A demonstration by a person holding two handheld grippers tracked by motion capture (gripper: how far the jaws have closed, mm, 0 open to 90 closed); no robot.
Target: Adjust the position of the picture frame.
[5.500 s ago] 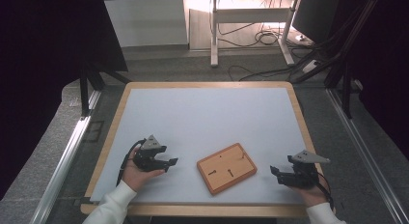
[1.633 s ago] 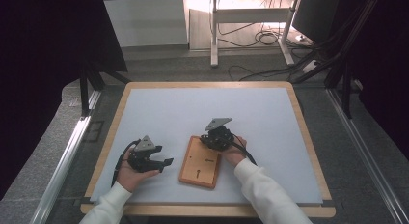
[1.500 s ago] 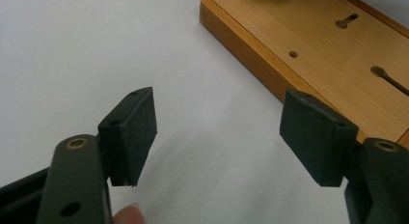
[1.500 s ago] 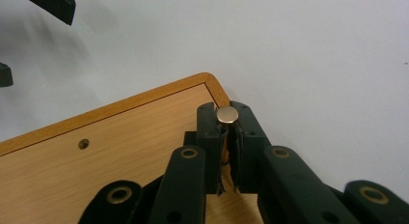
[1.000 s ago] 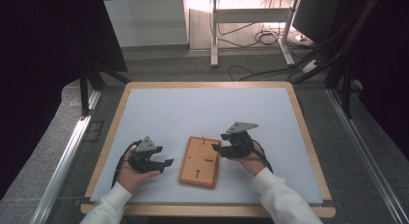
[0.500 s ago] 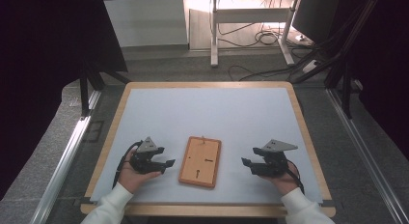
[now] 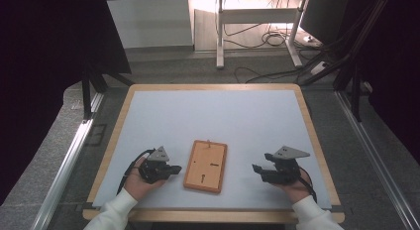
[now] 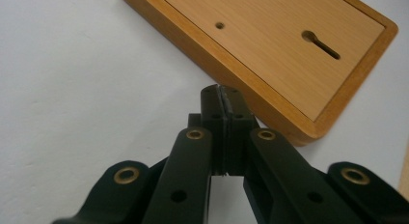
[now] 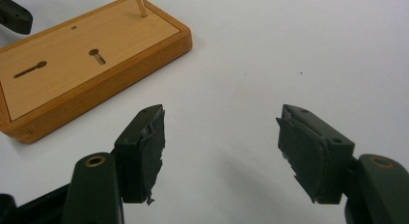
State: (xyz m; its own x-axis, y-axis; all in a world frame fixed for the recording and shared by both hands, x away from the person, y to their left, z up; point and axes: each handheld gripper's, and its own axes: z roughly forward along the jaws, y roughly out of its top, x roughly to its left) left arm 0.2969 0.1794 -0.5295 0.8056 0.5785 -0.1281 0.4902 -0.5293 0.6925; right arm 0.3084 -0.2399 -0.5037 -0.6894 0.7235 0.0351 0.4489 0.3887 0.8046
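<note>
A flat wooden board (image 7: 206, 165) with a raised rim lies on the white-topped bench (image 7: 213, 116), toward the near edge and roughly midway between the two hands; its long side runs away from the person, tilted slightly; its face carries a round hole and keyhole-shaped slots, seen in both gripper views (image 8: 284, 45) (image 9: 82, 60); in the right gripper view a thin pale peg (image 9: 140, 4) stands upright at the board's far end

The left tongs (image 7: 173, 169) sit just to the left of the board, held in the person's left hand (image 7: 138, 178); in the left gripper view the left tongs (image 8: 223, 101) have their jaws pressed together with nothing between them, and their tips are right at the board's side edge, though whether they touch it I cannot tell

The right tongs (image 7: 256, 169) rest well to the right of the board, apart from it, in the right hand (image 7: 297, 183), pointing toward the board; in the right gripper view the right tongs (image 9: 219, 137) are spread wide over bare white surface, with worn dark pads (image 9: 152, 147) on the inner faces and nothing between them; the board lies off to the upper left of that view

White sleeves (image 7: 116, 215) come in from the bench's near edge; the bench has a light wooden border (image 7: 124, 111)
</note>
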